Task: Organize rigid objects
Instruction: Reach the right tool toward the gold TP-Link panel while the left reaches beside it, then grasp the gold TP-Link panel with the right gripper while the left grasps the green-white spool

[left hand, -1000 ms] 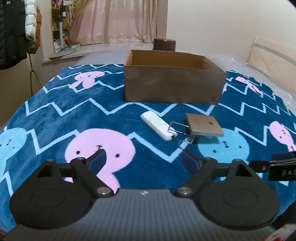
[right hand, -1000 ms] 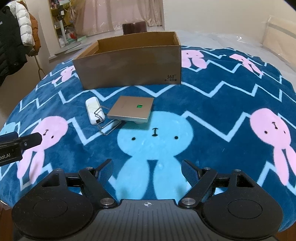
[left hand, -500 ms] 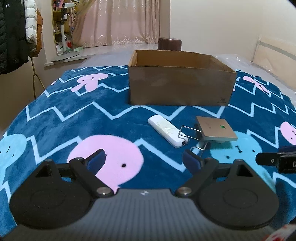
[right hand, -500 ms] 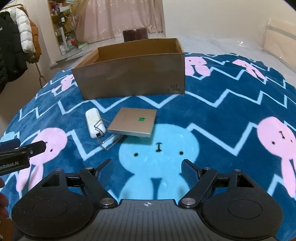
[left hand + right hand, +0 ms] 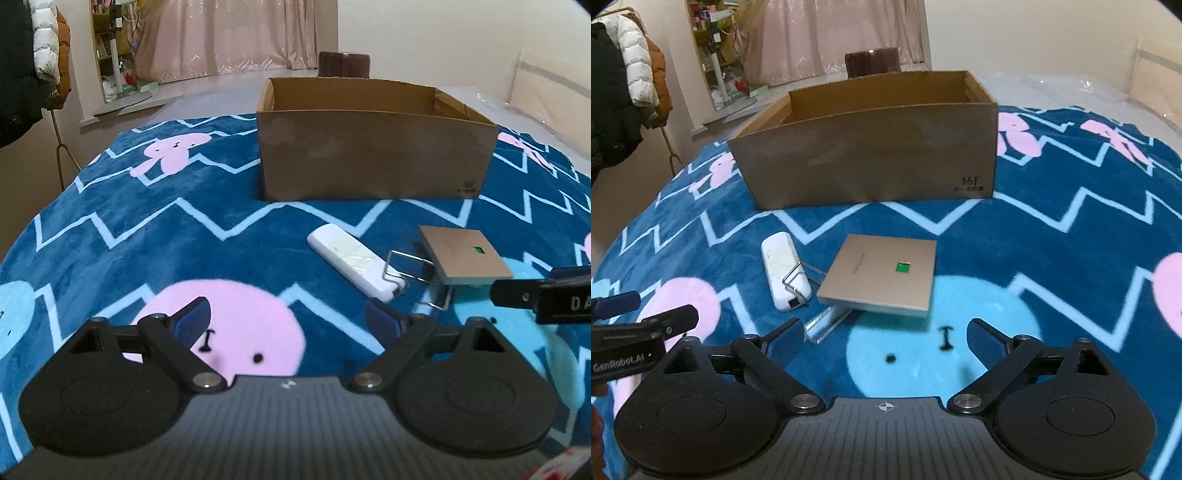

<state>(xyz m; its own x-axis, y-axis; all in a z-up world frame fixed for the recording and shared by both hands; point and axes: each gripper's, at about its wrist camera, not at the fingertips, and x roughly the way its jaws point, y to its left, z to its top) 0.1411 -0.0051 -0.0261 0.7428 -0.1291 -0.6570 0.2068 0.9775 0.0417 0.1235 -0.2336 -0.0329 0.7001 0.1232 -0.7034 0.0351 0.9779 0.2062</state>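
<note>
Bunny-patterned blue blanket [image 5: 147, 221], curtained room

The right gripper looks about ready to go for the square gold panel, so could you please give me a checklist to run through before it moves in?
1. Right gripper open and empty, its jaws having just been opening: ok.
2. Left gripper open and empty: ok.
3. Square gold panel with the green mark in front of the right gripper, not yet between the fingers: ok.
4. Panel free of neighbours: not ok; it rests partly on a bent wire clip that also crosses the white oblong plastic device.
5. Open brown cardboard box behind them, top unobstructed: ok.
6. Box contents: cannot tell.
</note>
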